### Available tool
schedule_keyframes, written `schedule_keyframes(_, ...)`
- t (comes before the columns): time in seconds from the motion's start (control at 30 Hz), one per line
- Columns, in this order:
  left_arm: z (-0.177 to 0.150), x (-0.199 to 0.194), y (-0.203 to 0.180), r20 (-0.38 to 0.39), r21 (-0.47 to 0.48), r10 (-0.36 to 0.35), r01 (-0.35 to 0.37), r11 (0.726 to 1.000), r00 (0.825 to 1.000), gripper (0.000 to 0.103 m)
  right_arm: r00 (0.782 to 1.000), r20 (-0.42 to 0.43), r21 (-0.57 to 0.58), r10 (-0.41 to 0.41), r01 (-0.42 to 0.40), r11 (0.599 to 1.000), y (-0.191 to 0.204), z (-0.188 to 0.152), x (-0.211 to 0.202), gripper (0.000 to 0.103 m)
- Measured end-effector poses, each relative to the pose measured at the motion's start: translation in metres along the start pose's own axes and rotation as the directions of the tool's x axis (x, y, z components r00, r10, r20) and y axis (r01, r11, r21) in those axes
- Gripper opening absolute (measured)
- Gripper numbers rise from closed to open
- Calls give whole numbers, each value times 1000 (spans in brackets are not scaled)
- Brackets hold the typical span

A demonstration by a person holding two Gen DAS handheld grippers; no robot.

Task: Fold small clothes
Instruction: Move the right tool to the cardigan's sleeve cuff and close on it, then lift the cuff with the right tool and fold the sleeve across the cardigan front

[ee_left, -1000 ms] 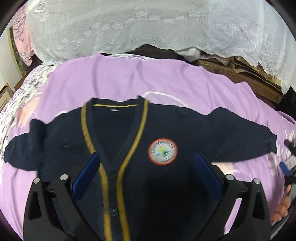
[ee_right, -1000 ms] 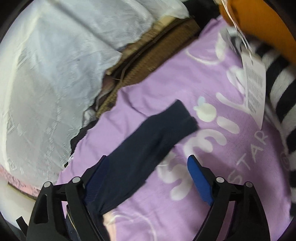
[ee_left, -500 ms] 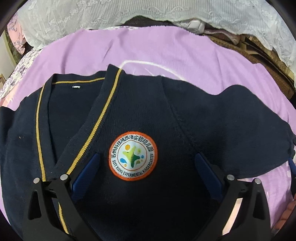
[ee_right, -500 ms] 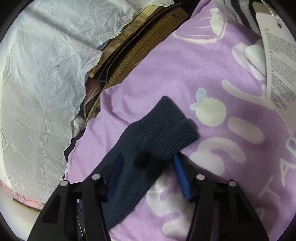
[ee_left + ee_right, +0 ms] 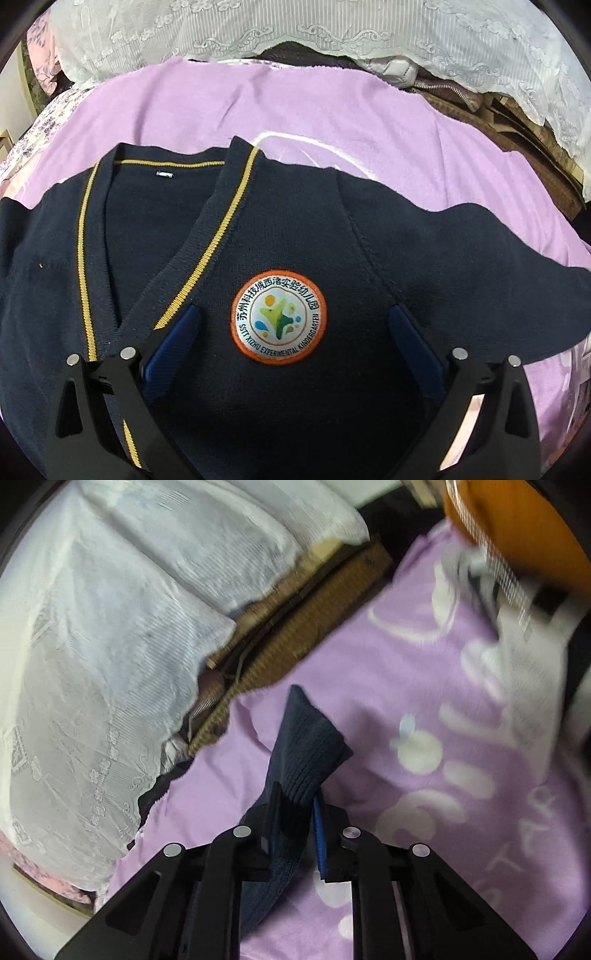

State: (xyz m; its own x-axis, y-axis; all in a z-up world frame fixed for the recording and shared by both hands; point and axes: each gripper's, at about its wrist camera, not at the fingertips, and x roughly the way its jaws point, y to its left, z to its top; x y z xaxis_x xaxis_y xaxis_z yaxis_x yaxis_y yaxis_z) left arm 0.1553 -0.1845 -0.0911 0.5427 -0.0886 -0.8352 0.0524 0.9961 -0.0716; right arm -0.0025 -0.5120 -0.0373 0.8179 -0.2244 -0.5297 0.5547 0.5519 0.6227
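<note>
A navy cardigan (image 5: 369, 240) with yellow trim and a round orange-rimmed badge (image 5: 279, 319) lies face up on a purple blanket (image 5: 258, 107). My left gripper (image 5: 293, 310) hovers close over its chest, open, with the blue pads either side of the badge and nothing between them. In the right wrist view the cardigan's ribbed sleeve cuff (image 5: 308, 746) stands bunched up between the jaws of my right gripper (image 5: 295, 794). Those jaws are closing and pinch the sleeve just behind the cuff, which is raised off the blanket (image 5: 424, 812).
White lace cloth (image 5: 295, 29) drapes along the far side, and brown woven mats (image 5: 295, 635) show beneath it. An orange object (image 5: 517, 524), a paper tag (image 5: 532, 672) and striped fabric sit at the blanket's right end. Flowered bedding (image 5: 40, 122) lies at far left.
The left gripper has sunk toward the cardigan's chest and now frames the badge. The right jaws have narrowed from wide apart onto the sleeve, and the flat cuff is now bunched upright.
</note>
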Motion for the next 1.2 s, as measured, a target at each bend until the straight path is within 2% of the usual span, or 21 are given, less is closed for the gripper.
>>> schedule_keyframes(0.13,-7,5,-16,6,90,80,-81,993,997,99,990,-9,-88,-138,137,987,9,-10,6,16)
schedule_keyframes(0.2,-7,5,-16,11,96,85,-86,992,996,99,973,-75,-82,-220,213,974,-2,-19,27,14)
schedule_keyframes(0.23,-6,5,-13,3,88,74,-74,993,997,99,970,-96,-62,-223,218,974,-7,-20,32,14)
schedule_keyframes(0.27,-5,5,-11,-4,78,60,-60,995,998,99,972,-116,-27,-205,203,979,-13,-20,34,14)
schedule_keyframes(0.33,-3,2,-7,-10,67,37,-36,997,999,98,980,-102,-19,-172,170,985,-10,-16,27,14)
schedule_keyframes(0.47,0,-11,-3,7,48,-22,22,999,1000,98,996,-53,-104,-67,62,993,22,-12,6,14)
schedule_keyframes(0.6,8,-24,-6,28,63,-51,49,997,998,98,998,-53,-168,13,-22,986,48,-16,-9,14)
schedule_keyframes(0.77,18,-36,-22,26,93,-70,68,993,997,98,991,-79,-220,109,-124,967,79,-26,-31,14)
schedule_keyframes(0.87,25,-45,-42,43,149,-74,67,986,996,98,983,-101,-249,155,-176,952,98,-34,-40,14)
schedule_keyframes(1.0,34,-53,-63,81,189,-55,39,981,995,99,972,-129,-291,197,-227,930,119,-48,-50,14)
schedule_keyframes(1.2,37,-59,-70,90,199,-77,58,978,993,99,959,-160,-349,234,-277,895,145,-65,-60,14)
